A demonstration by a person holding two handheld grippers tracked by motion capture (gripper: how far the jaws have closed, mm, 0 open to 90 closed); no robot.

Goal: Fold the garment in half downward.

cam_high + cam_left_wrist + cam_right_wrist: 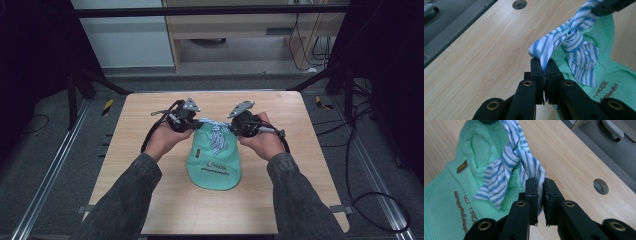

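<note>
You held the left gripper [196, 120] and right gripper [231, 123] each clamped on one end of the knotted striped cloth [216, 134], stretched above the green garment [214, 162] at table [150, 130] centre, ends toward nine and three o'clock.

The high view is evenly lit from above on the wooden table [150, 200], while the surroundings at both sides are lost in deep darkness. Only soft, faint shadows are cast beneath the forearms. This view is slightly soft and low in detail. The two gripper views are brighter and sharper; the nearest jaw parts at the bottom are silhouetted dark.
</note>
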